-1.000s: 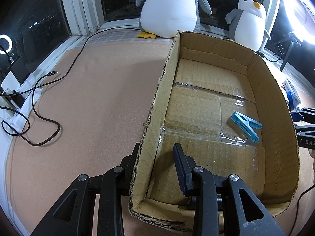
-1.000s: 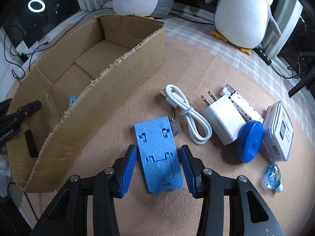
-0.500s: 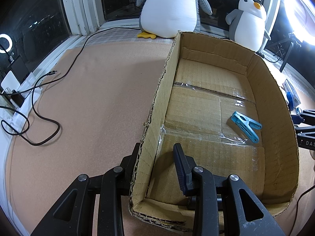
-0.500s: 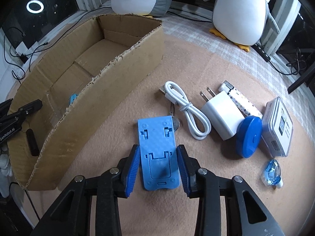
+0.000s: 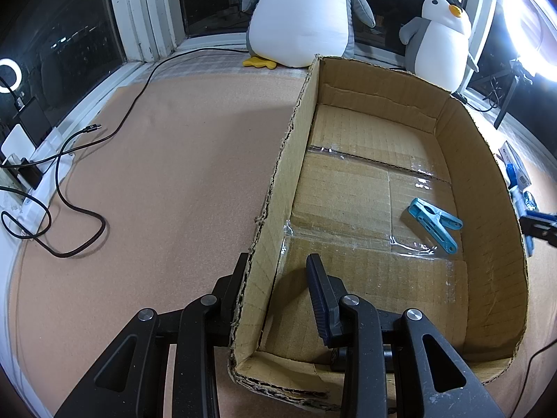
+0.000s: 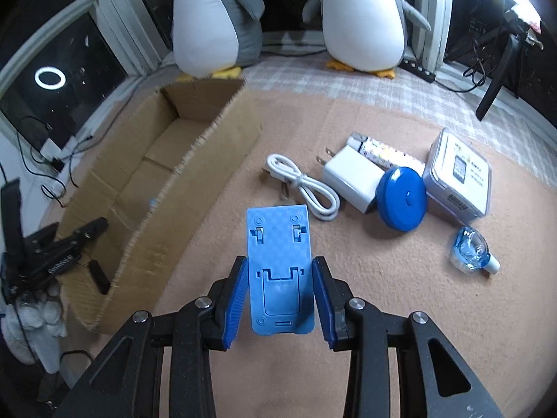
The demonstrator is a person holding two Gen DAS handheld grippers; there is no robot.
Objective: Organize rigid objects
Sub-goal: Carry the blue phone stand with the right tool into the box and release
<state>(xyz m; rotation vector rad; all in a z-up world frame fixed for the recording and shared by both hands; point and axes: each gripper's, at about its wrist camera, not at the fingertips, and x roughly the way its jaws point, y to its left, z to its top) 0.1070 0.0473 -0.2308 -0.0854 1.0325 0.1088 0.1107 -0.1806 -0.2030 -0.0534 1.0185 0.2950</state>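
Our right claw (image 6: 280, 291) has raised the blue phone stand (image 6: 278, 271), apparently clamped between its pads; our left claw (image 5: 278, 278) straddles the cardboard box (image 5: 275, 188) wall, wide.

Harsh glare is thrown by a bright white ring light (image 5: 532, 24) far to the tool's upper right. Dark window panes (image 5: 62, 45) reflect a second ring. Straight lines are bowed, corners vignetted black; focus stays sharp.
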